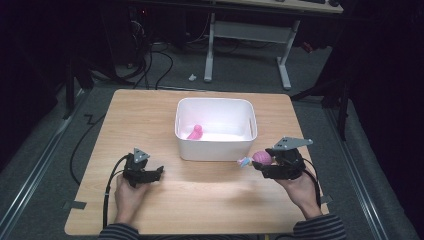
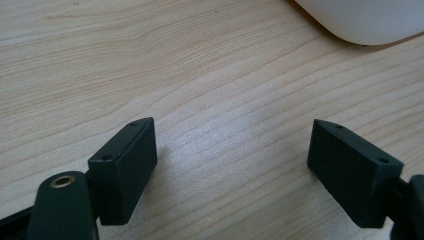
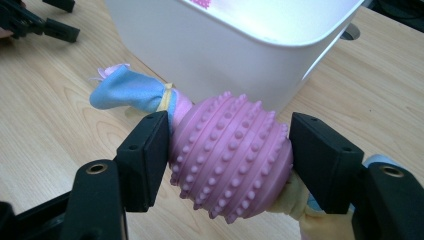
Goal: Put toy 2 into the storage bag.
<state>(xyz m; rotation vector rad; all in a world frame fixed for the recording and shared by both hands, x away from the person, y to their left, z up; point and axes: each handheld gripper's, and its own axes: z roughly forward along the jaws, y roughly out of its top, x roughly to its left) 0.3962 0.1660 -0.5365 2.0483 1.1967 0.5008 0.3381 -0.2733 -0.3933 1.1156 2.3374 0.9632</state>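
Pale wood table (image 1: 200,200) from the high view: a white bin (image 1: 216,149) stands mid-table with a pink toy (image 1: 195,132) inside. The left gripper (image 1: 150,175) rests low on the table; the right gripper (image 1: 265,167) carries a pink studded ball (image 1: 262,158) beside the bin's front right corner.

Left gripper view: jaws spread wide over bare wood, nothing between them.

Right gripper view: both jaws press the ball (image 3: 232,157), blue cloth (image 3: 131,93) trailing off it.

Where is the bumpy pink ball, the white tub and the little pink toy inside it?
bumpy pink ball (image 3: 232,160), right gripper view, its studded middle.
white tub (image 1: 212,148), high view, its front wall.
little pink toy (image 1: 195,132), high view, its body.
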